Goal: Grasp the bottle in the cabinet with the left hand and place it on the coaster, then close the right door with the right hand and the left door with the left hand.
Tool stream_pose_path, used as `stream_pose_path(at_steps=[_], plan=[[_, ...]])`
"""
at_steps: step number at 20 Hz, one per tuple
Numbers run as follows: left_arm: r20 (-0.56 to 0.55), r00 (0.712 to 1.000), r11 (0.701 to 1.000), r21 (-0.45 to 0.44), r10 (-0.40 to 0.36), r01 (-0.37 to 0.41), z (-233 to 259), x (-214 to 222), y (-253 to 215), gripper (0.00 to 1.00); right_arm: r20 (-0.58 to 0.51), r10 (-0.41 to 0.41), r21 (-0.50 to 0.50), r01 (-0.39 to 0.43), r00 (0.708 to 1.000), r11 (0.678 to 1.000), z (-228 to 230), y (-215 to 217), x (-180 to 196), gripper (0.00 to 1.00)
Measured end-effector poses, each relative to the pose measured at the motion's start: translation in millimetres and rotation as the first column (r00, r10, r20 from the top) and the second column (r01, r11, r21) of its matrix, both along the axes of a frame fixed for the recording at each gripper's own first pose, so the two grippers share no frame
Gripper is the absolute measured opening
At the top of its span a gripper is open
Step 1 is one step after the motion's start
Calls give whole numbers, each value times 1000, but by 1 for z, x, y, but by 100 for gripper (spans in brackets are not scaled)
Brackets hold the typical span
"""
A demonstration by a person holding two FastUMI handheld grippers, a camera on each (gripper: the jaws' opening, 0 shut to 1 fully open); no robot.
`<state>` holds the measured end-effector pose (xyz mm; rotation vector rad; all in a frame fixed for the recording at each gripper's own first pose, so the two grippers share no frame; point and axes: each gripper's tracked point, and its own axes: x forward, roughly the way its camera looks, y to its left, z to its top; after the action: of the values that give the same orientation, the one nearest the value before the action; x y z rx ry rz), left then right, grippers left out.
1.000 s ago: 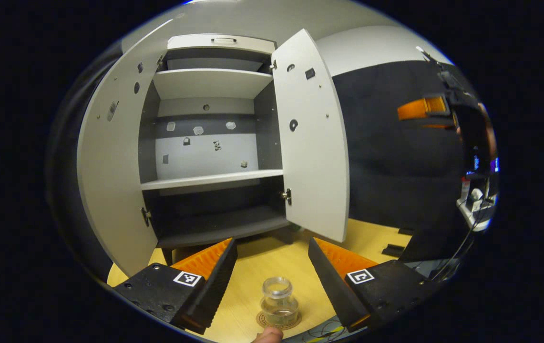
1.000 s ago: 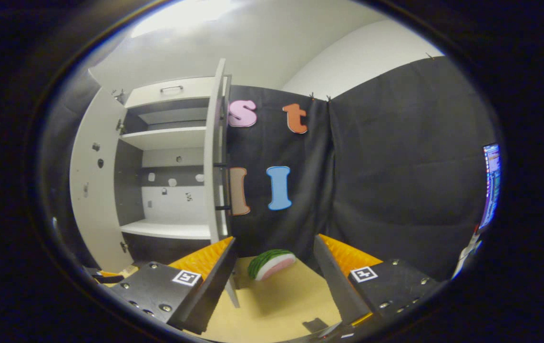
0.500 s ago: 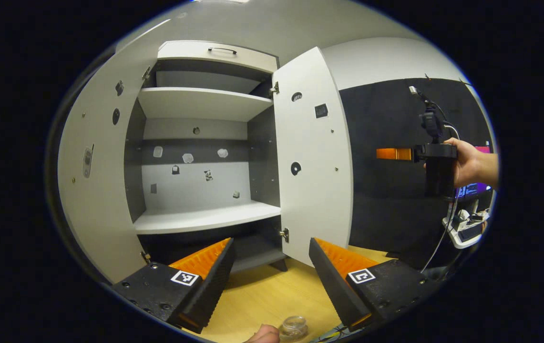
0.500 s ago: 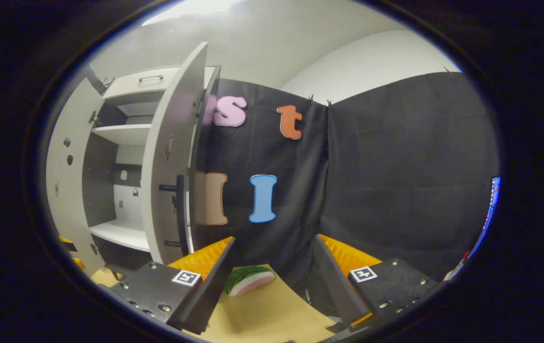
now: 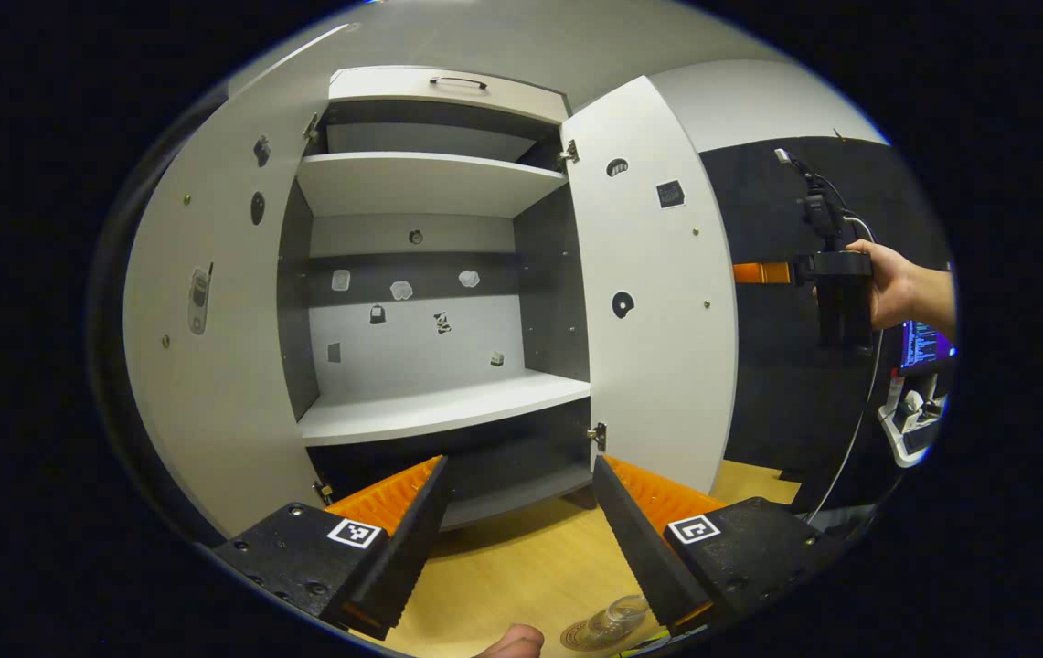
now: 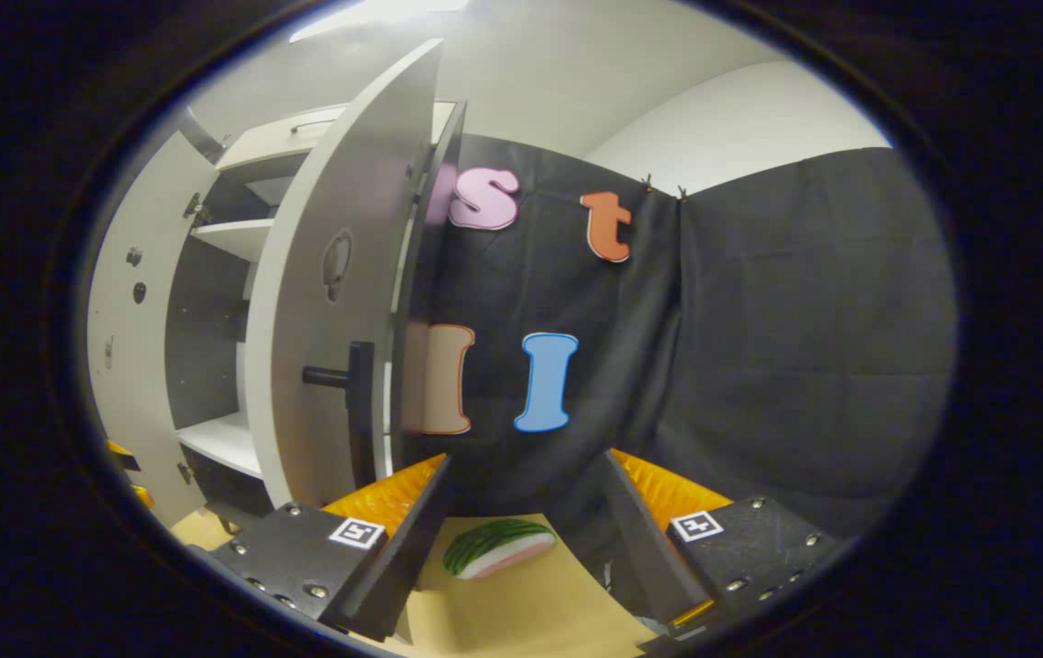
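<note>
A staged recording booth rather than a lived-in home: black cloth [image 6: 759, 347] drapes the walls behind a grey cabinet [image 5: 430, 302] with bare shelves (doors standing open), a wooden desk [image 5: 521, 576] holds a toy watermelon slice [image 6: 498, 546], and a lit monitor [image 5: 925, 343] glows at the side.

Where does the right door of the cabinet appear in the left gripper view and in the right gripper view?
Left gripper view: the right door stands open, right of centre, its inner face toward the camera.
Right gripper view: the same door is left of centre, seen almost edge-on, with its dark handle showing.
Shared landmark: the lower white shelf inside the cabinet.
</note>
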<state>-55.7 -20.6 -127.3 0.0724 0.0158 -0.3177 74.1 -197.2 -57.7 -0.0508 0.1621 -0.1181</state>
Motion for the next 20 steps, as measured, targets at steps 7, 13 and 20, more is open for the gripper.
stream_pose_path(at_steps=[7, 13, 20], plan=[[-24, 996, 996, -5, 89, -89, 2, -28, 41, 98, -51, -37, 93, 41, 998, 995, -8, 15, 0, 89], [10, 990, 991, -2, 137, -137, 16, -59, 71, 98, -32, -5, 62, 7, 999, 998, 1, 32, -5, 87], [20, 988, 988, 3, 153, -153, 24, -71, 95, 98, -36, 52, 96, -49, 998, 994, -1, 61, -21, 87]])
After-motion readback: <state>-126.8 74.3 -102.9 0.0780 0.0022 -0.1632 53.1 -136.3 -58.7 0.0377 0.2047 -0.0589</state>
